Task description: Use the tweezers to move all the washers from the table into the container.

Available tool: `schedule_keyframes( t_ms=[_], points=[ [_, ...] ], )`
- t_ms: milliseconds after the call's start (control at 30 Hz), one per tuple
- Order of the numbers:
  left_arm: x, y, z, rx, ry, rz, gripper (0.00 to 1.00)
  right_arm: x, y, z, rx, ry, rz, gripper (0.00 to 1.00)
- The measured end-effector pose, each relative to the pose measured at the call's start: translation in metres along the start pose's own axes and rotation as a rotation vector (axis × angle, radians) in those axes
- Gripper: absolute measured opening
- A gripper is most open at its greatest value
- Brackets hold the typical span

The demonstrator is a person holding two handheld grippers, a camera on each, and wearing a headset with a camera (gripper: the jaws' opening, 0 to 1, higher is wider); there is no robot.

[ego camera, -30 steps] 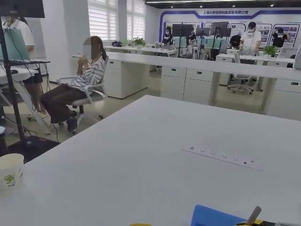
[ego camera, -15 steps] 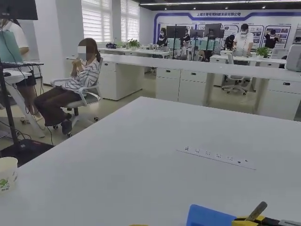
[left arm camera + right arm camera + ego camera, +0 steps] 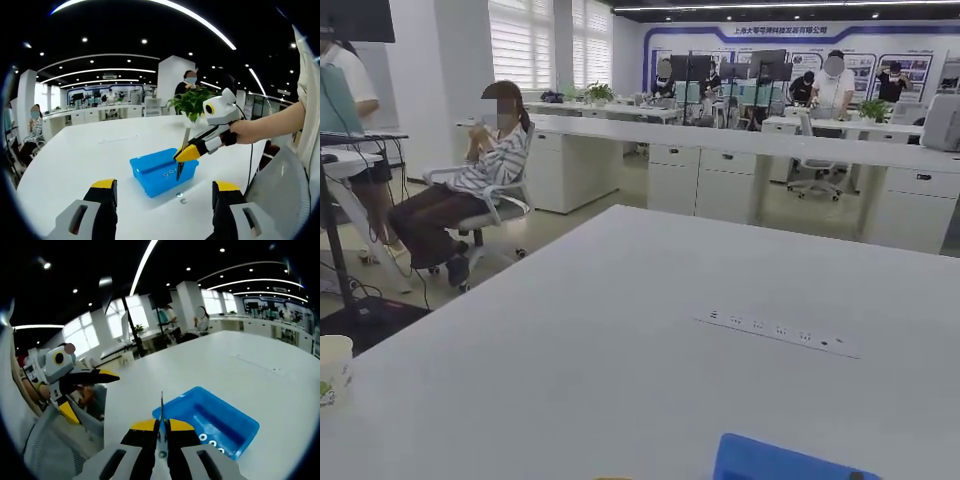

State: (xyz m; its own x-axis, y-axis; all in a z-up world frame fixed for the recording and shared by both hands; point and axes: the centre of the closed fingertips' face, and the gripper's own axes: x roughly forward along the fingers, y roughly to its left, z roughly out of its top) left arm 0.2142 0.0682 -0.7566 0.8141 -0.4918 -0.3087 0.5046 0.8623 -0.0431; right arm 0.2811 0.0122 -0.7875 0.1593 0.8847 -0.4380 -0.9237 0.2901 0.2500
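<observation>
Headset has swung slightly right since a second ago: in the head view the paper cup [image 3: 332, 365] is clipped by the left edge and the blue container [image 3: 785, 462] hugs the bottom edge of the white table [image 3: 570, 350]. Left gripper view: left gripper [image 3: 165, 186] jaws spread, empty. The right gripper [image 3: 189, 153] holds the tweezers [image 3: 179, 171] tip-down over the container. Several washers [image 3: 167, 174] lie inside, and two loose washers [image 3: 180, 198] sit on the table just beside its near wall. Right gripper view: jaws pressed together on the tweezers; can't tell if the tips carry anything. Looks like the drop step. Next calls for lowering the tips onto a loose washer.
</observation>
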Motion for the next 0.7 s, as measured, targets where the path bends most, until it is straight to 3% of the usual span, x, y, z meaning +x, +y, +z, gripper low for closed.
schedule_keyframes(
  t_ms=[300,567,700],
  points=[
    [0.001,-0.001,-0.002,-0.001,0.009,-0.005,0.78,0.013,-0.004,-0.025,-0.024,0.072,0.003,0.04],
    [0.001,-0.001,-0.002,-0.003,0.009,-0.008,0.78,0.017,-0.005,-0.026,-0.021,0.078,0.005,0.04],
    [0.001,-0.001,-0.001,-0.004,0.006,-0.010,0.78,0.016,0.000,-0.027,-0.055,0.093,0.007,0.04]
  ],
)
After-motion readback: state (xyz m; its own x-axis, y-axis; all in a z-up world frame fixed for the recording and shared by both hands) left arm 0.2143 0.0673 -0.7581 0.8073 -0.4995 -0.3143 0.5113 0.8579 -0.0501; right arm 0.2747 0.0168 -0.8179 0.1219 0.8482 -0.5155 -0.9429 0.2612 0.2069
